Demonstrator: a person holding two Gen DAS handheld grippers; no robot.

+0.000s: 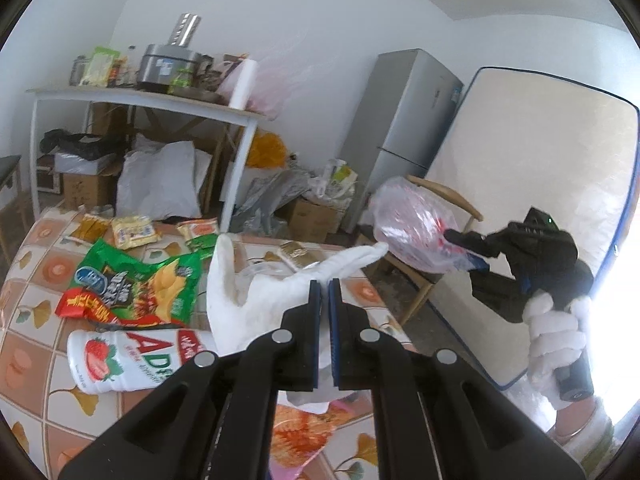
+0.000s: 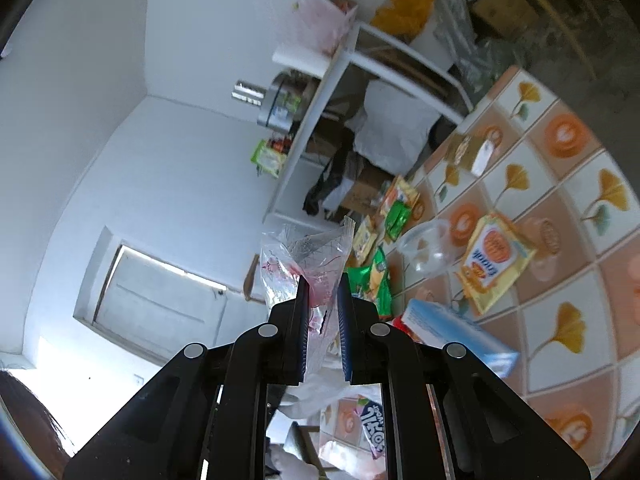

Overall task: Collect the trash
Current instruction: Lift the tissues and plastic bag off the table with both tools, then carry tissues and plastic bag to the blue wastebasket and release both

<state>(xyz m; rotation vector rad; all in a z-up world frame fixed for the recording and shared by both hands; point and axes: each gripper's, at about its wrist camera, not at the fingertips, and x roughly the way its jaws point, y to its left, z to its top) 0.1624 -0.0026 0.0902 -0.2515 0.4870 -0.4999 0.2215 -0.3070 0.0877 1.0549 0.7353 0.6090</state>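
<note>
Left wrist view: left gripper (image 1: 324, 292) closed, pinching white glove (image 1: 256, 292) over table (image 1: 36, 300) edge; right gripper (image 2: 323, 292) clamps clear plastic bag (image 2: 304, 256).

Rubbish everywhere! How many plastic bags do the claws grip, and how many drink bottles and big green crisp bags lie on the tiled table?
Plastic bags: 2, white bag and clear bag
Drink bottle: 1
Big green crisp bag: 1
Total: 4

Left gripper (image 1: 324, 284) closed on white glove (image 1: 256, 300); right gripper (image 1: 450, 235) clamps plastic bag (image 1: 412, 228).
</note>
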